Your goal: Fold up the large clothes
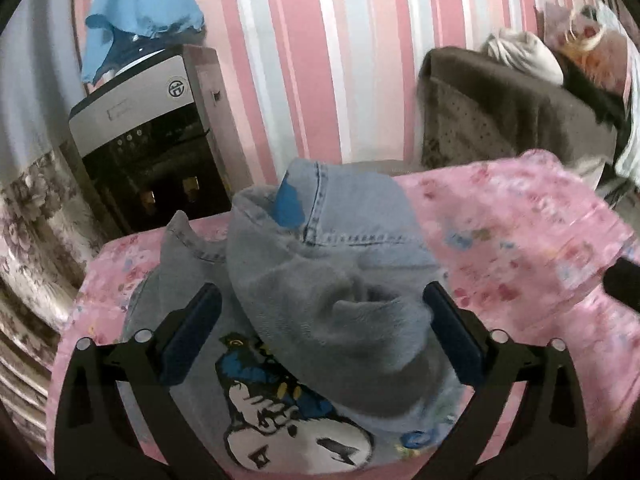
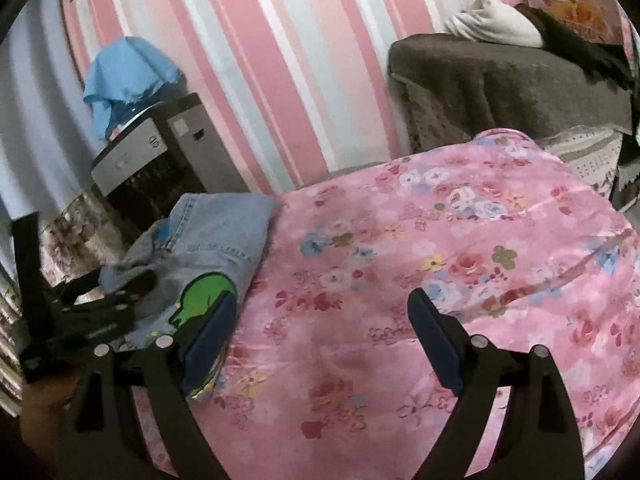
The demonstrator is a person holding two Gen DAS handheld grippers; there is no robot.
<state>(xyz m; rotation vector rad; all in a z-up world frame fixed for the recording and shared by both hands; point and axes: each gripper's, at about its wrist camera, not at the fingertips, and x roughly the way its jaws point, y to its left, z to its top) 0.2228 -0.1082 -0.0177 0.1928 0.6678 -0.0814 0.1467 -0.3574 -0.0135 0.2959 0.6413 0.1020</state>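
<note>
Wall [image 2: 280, 60]: one, with pink, white and pale blue stripes, behind everything.
Table cover [image 2: 400, 260]: one, pink with little flowers, spread over the table.
Brown couch [image 2: 500, 80]: one, at the back right, with a white bundle [image 2: 492, 24] lying on top.
Water machine [image 1: 148, 136]: one, grey and black, by the wall at the left; one blue cloth [image 1: 136, 12] hangs over its top.
Denim clothes [image 1: 320, 272]: one pale blue bunched pile, lying on the left part of the table cover. It has a cartoon face print [image 1: 280, 412] near the front and a green patch [image 2: 204, 296] on its side.
Left gripper [image 1: 320, 336]: one, with two dark blue fingers [image 1: 192, 336]. They stand apart, one on each side of a grey fuzzy fold of the clothes. I cannot tell if they touch the fold.
Right gripper [image 2: 324, 340]: one, with two fingers spread wide over the bare pink cover. Nothing is between them. Its left finger [image 2: 212, 336] is just beside the edge of the clothes.
</note>
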